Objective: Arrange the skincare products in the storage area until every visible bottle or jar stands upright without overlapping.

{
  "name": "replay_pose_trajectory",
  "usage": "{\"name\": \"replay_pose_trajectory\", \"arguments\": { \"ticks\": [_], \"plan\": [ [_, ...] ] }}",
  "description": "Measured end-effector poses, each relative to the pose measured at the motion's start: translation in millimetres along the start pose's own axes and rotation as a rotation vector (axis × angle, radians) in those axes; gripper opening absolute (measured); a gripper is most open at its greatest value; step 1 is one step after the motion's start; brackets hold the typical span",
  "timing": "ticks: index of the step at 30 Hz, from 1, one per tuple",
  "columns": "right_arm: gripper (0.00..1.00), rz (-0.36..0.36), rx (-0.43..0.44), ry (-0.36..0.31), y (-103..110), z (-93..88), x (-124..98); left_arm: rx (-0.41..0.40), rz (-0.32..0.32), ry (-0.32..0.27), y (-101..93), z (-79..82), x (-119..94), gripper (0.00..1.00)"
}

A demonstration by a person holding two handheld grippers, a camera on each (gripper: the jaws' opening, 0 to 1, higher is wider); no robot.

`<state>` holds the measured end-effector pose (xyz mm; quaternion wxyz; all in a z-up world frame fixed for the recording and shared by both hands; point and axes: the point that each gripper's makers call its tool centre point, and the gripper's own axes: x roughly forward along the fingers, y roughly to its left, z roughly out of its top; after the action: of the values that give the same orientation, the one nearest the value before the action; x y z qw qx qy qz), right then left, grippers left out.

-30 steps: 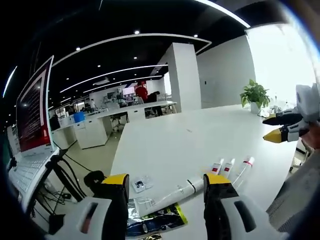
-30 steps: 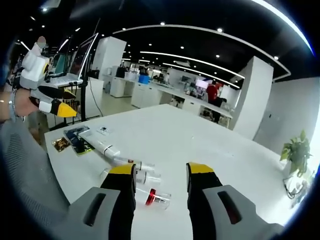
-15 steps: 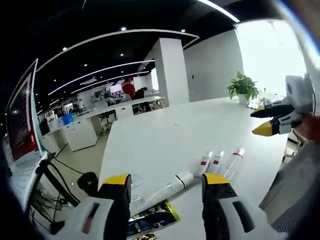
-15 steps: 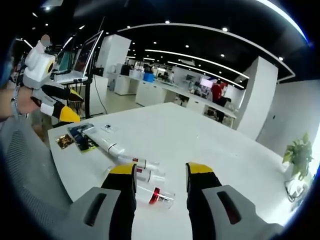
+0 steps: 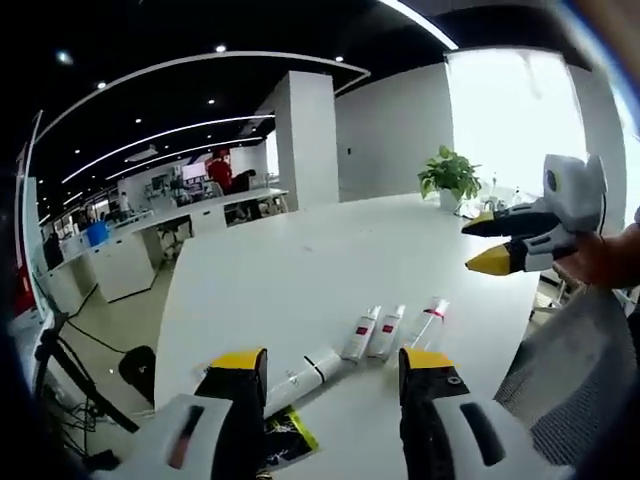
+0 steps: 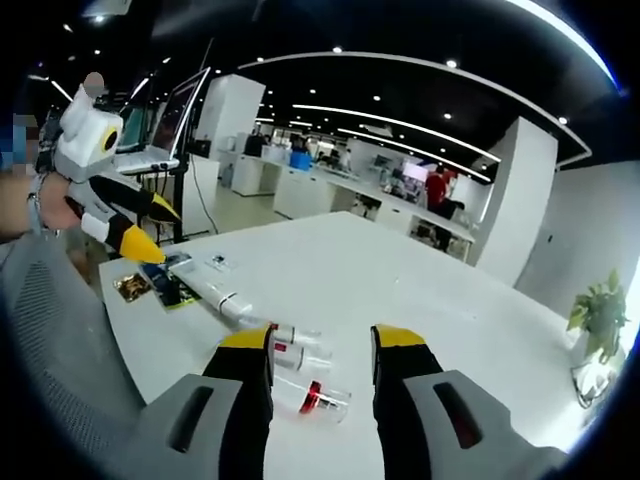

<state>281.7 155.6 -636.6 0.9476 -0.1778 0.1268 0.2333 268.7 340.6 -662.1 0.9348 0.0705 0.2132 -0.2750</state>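
White table holds four bottles all lying flat, none stood up yet, both grippers spread, empty.

Daylight from the window on my right blows out to pure white glare, washing over the pale worktop. Ceiling strip lights bend into arcs under the fisheye. Edges smear soft; shadows stay faint.

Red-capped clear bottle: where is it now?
The red-capped clear bottle lies on the white table between the right gripper's jaws in the right gripper view, nearest of the lying bottles.
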Motion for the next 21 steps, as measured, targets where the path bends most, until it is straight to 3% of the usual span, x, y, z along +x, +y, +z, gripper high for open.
{"name": "replay_pose_trajectory", "arguments": {
  "ticks": [15,21],
  "plan": [
    [0.36,0.004,0.004,0.009,0,-2.3,-1,0.133,-0.202,0.119,-43.8,-5.2,41,0.54],
    [0.35,0.005,0.003,0.021,0,-4.3,0,0.177,-0.247,0.171,-57.0,-12.2,57,0.52]
  ]
}}
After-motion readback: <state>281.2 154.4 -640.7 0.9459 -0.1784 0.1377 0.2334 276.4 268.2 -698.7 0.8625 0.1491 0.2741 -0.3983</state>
